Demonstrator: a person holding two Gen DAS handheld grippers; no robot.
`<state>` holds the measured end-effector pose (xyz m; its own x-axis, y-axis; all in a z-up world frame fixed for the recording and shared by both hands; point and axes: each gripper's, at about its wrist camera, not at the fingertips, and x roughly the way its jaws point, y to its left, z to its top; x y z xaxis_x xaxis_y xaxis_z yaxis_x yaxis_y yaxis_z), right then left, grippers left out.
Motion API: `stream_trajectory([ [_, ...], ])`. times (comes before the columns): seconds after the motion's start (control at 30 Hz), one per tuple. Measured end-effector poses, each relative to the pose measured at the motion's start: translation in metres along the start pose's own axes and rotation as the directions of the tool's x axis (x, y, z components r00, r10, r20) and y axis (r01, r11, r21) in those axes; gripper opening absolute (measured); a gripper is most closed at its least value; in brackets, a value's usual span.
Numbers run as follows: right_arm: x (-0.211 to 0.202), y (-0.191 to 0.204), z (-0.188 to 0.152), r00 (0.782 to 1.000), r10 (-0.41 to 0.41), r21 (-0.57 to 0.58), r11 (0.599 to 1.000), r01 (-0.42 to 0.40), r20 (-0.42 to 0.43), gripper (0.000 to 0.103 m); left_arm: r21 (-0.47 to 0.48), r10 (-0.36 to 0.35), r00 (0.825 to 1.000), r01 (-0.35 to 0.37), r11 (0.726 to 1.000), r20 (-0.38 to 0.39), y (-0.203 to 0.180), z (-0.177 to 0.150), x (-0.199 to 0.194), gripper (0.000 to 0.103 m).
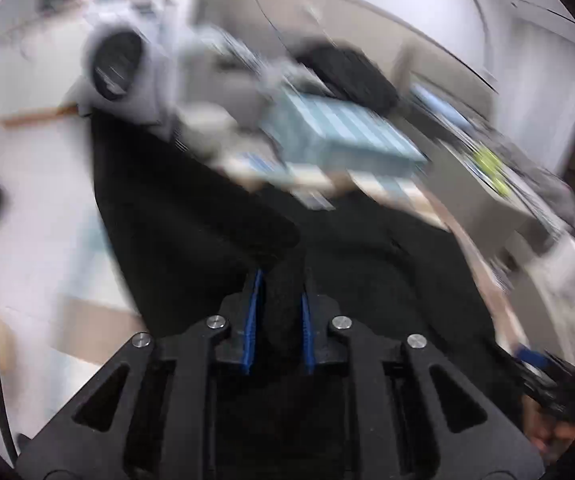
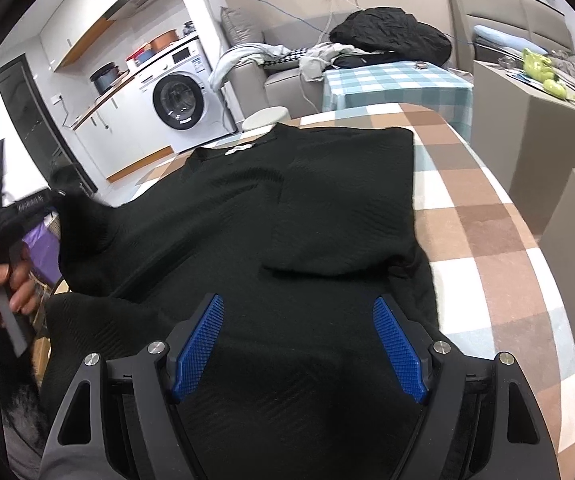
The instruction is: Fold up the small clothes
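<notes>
Black top [image 2: 287,216] lies on the desk [image 2: 487,208]; left fingers [image 1: 279,320] pinch its fabric, right fingers [image 2: 299,344] spread above it.

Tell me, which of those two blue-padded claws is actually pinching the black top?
The left gripper: its pads are nearly together with a fold of the black top bunched between them. The right gripper stands wide open above the cloth, gripping nothing.
</notes>
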<state>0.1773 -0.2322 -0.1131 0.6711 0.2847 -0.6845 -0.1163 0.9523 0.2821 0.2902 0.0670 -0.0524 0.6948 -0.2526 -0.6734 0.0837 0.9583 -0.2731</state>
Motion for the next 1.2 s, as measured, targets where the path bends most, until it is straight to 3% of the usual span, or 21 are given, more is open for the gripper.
stream_trajectory([
  [0.07,0.000,-0.003,-0.001,1.000,-0.005,0.010,1.000,0.005,0.001,0.079,-0.033,-0.045,0.998,0.043,0.999,-0.044,-0.001,-0.013,0.011,0.047],
  [0.1,-0.001,-0.004,-0.002,1.000,-0.004,0.013,1.000,0.004,-0.001,0.079,-0.041,-0.033,0.999,0.031,0.999,-0.040,0.001,-0.018,0.011,0.049],
  [0.33,0.000,-0.008,-0.003,1.000,0.000,0.014,1.000,0.000,-0.007,0.079,-0.132,0.105,0.992,-0.113,0.985,-0.067,0.051,-0.042,0.004,0.050],
  [0.5,-0.004,-0.013,-0.005,1.000,-0.016,0.024,1.000,0.016,-0.008,0.079,-0.160,0.280,0.953,-0.297,0.941,-0.118,0.101,-0.068,0.013,0.050],
  [0.6,-0.008,-0.022,-0.005,0.999,-0.044,0.042,0.998,0.044,-0.009,0.079,-0.169,0.294,0.941,-0.322,0.932,-0.170,0.117,-0.075,0.026,0.050],
  [0.7,-0.008,-0.032,-0.004,0.998,-0.064,0.068,0.996,0.065,-0.011,0.079,-0.190,0.287,0.941,-0.319,0.929,-0.177,0.126,-0.075,0.037,0.050],
  [0.83,0.004,-0.046,0.006,0.994,-0.104,0.112,0.988,0.106,-0.026,0.079,-0.232,0.256,0.951,-0.292,0.928,-0.173,0.130,-0.071,0.048,0.023],
  [0.93,0.022,-0.050,0.021,0.992,-0.120,0.150,0.981,0.123,-0.029,0.076,-0.236,0.258,0.956,-0.286,0.929,-0.143,0.128,-0.068,0.049,0.010],
  [1.1,0.058,-0.047,0.043,0.986,-0.156,0.152,0.975,0.164,-0.064,0.064,-0.269,0.257,0.960,-0.278,0.922,-0.113,0.131,-0.061,0.048,0.007],
  [1.2,0.075,-0.043,0.046,0.980,-0.171,0.130,0.974,0.183,-0.096,0.049,-0.291,0.267,0.958,-0.285,0.913,-0.101,0.133,-0.055,0.050,0.007],
])
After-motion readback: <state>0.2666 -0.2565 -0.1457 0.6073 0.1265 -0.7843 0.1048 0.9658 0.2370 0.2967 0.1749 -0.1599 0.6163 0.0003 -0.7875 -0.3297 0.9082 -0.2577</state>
